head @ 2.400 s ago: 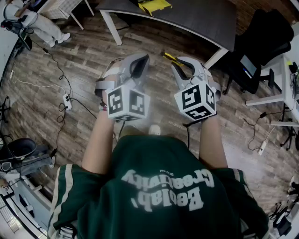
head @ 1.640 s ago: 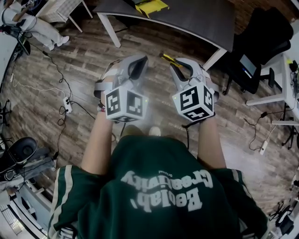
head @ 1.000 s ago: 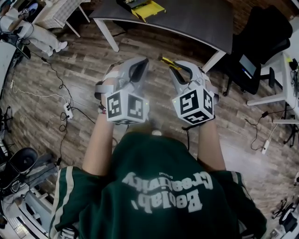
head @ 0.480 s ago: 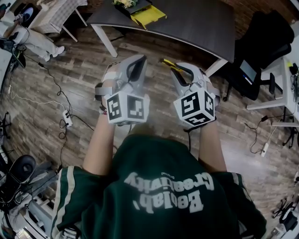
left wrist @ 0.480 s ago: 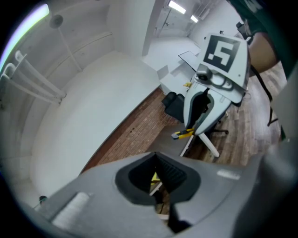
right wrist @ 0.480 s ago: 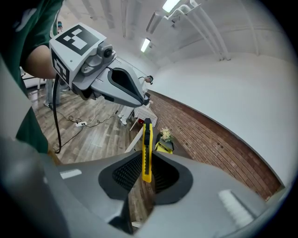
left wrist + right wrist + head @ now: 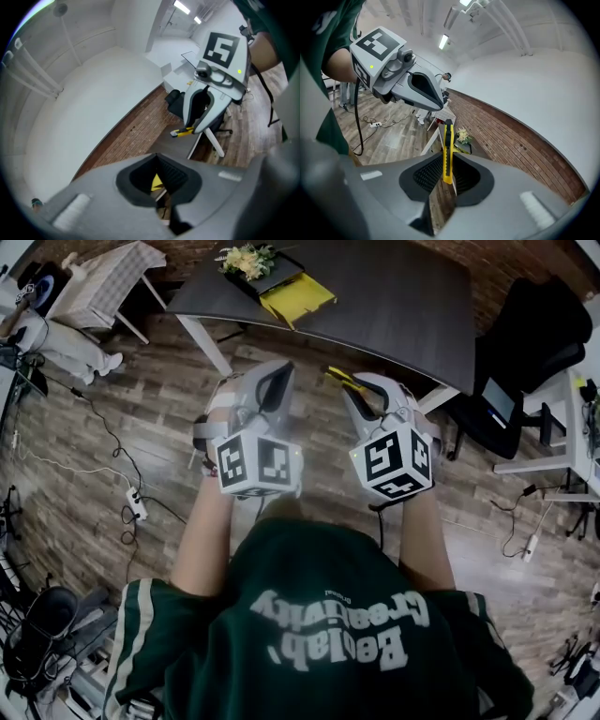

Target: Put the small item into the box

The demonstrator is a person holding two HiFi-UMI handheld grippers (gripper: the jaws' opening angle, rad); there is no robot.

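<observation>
My right gripper (image 7: 353, 382) is shut on a yellow utility knife (image 7: 341, 375), which stands up between the ribbed pads in the right gripper view (image 7: 448, 151). Beside it, my left gripper (image 7: 280, 374) has its jaws together with nothing in them. Both are held side by side at chest height above the wooden floor, short of the dark table (image 7: 394, 287). An open black box with a yellow lid (image 7: 292, 294) and flowers lies on the table's left end. The left gripper view shows the right gripper (image 7: 211, 96) with the knife (image 7: 184, 132).
A black office chair (image 7: 530, 329) stands right of the table. Cables and a power strip (image 7: 137, 507) lie on the floor at the left. A white table (image 7: 94, 282) is at the far left, and a white desk (image 7: 572, 390) at the right.
The table and the box have come further into view, lower in the picture. Both grippers keep their pose side by side, the knife still in the right one.
</observation>
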